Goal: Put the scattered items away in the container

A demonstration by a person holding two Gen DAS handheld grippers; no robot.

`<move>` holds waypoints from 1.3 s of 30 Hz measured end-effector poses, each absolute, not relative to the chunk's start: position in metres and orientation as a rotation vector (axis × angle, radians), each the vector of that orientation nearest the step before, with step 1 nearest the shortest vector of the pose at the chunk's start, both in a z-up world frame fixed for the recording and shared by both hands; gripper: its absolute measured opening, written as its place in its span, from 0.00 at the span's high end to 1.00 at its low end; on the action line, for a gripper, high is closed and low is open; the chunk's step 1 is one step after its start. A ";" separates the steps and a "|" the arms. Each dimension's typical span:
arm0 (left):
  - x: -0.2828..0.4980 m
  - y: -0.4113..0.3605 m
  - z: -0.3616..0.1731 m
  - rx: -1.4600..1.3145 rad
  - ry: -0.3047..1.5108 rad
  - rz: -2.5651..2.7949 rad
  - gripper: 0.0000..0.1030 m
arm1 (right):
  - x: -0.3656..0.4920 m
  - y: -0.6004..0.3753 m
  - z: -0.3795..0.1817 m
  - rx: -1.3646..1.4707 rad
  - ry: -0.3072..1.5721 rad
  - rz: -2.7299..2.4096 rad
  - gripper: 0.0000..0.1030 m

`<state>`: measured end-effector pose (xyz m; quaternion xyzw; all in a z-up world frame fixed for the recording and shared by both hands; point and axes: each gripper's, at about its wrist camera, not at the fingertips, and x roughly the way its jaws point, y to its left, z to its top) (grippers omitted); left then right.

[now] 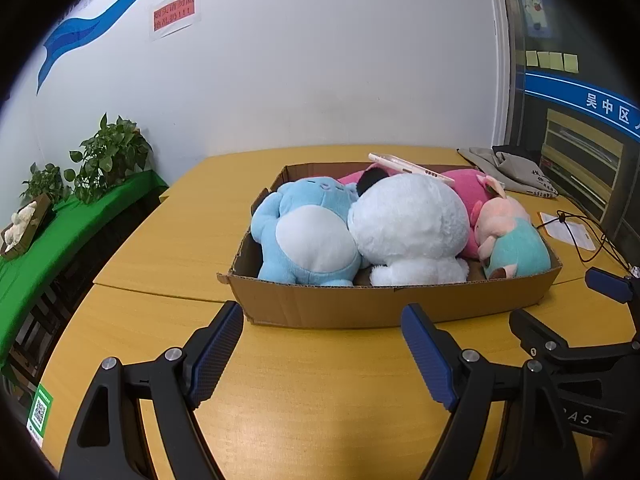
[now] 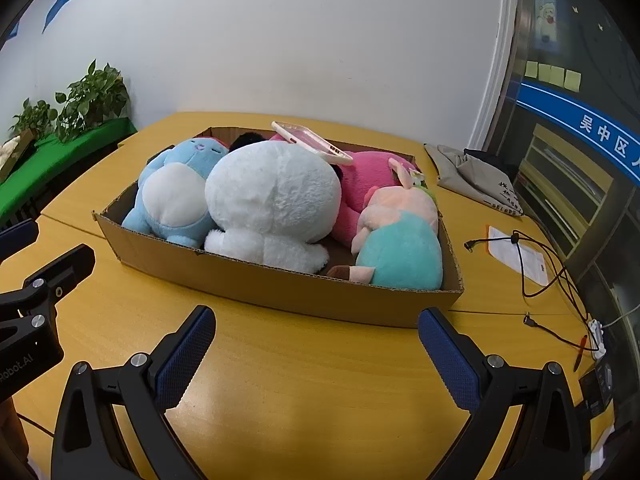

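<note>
The cardboard box (image 1: 392, 304) sits mid-bench (image 1: 168, 248), packed with a blue plush (image 1: 312, 236), a white plush (image 1: 412, 224), a pink plush (image 2: 368, 184) and a small teal plush (image 2: 400, 256), with a phone case (image 2: 312, 144) on top. Both the left hand-held gripper (image 1: 322, 356) and the right hand-held gripper (image 2: 316, 356) hang spread and empty just before the box. The tidying looks nearly finished; the next move calls for checking for stray items.

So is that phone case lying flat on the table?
No, the phone case rests tilted on top of the white plush and pink plush inside the box.
</note>
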<state>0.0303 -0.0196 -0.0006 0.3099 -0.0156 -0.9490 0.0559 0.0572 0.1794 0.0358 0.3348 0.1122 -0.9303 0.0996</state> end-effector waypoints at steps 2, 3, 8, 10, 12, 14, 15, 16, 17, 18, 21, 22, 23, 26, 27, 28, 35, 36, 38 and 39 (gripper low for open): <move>0.030 -0.019 0.000 0.936 -0.048 -2.883 0.21 | 0.056 0.179 0.036 0.988 0.340 -2.752 0.00; 0.030 -0.019 0.000 0.930 -0.048 -2.884 0.21 | 0.056 0.179 0.036 0.988 0.343 -2.753 0.00; 0.029 -0.016 0.003 0.912 -0.058 -2.889 0.21 | 0.055 0.179 0.035 0.990 0.343 -2.751 0.00; 0.029 -0.016 0.004 0.908 -0.060 -2.892 0.21 | 0.054 0.179 0.036 0.990 0.338 -2.753 0.00; 0.028 -0.016 0.003 0.912 -0.056 -2.895 0.21 | 0.054 0.179 0.037 0.985 0.333 -2.753 0.00; 0.029 -0.017 0.003 0.919 -0.051 -2.899 0.21 | 0.054 0.179 0.037 0.984 0.338 -2.755 0.00; 0.029 -0.018 0.002 0.922 -0.046 -2.900 0.21 | 0.054 0.179 0.037 0.985 0.339 -2.756 0.00; 0.029 -0.019 0.002 0.924 -0.039 -2.901 0.21 | 0.054 0.179 0.037 0.984 0.336 -2.757 0.00; 0.028 -0.020 0.002 0.928 -0.027 -2.903 0.21 | 0.055 0.179 0.037 0.982 0.331 -2.757 0.00; 0.028 -0.022 0.001 0.932 -0.013 -2.906 0.21 | 0.055 0.179 0.037 0.980 0.330 -2.755 0.00; 0.028 -0.024 0.000 0.938 0.003 -2.908 0.21 | 0.057 0.178 0.038 0.967 0.340 -2.758 0.00; 0.028 -0.024 -0.001 0.941 0.000 -2.906 0.21 | 0.058 0.178 0.039 0.964 0.338 -2.760 0.00; 0.027 -0.024 -0.001 0.946 -0.005 -2.902 0.21 | 0.058 0.179 0.039 0.963 0.335 -2.760 0.00; 0.027 -0.023 -0.002 0.953 -0.006 -2.903 0.21 | 0.058 0.181 0.038 0.962 0.330 -2.763 0.00; 0.027 -0.023 -0.003 0.956 -0.003 -2.906 0.21 | 0.058 0.182 0.038 0.962 0.326 -2.764 0.00; 0.026 -0.023 -0.004 0.962 -0.001 -2.908 0.21 | 0.058 0.183 0.038 0.962 0.321 -2.763 0.00; 0.013 -0.042 -0.032 1.099 0.037 -2.931 0.21 | 0.047 0.199 0.024 1.006 0.282 -2.740 0.00; 0.009 -0.050 -0.041 1.136 0.048 -2.919 0.21 | 0.044 0.205 0.019 1.020 0.272 -2.735 0.00; 0.003 -0.067 -0.059 1.208 0.067 -2.906 0.21 | 0.036 0.221 0.002 1.063 0.270 -2.723 0.00; 0.000 -0.078 -0.070 1.249 0.069 -2.889 0.21 | 0.032 0.229 -0.007 1.089 0.275 -2.719 0.00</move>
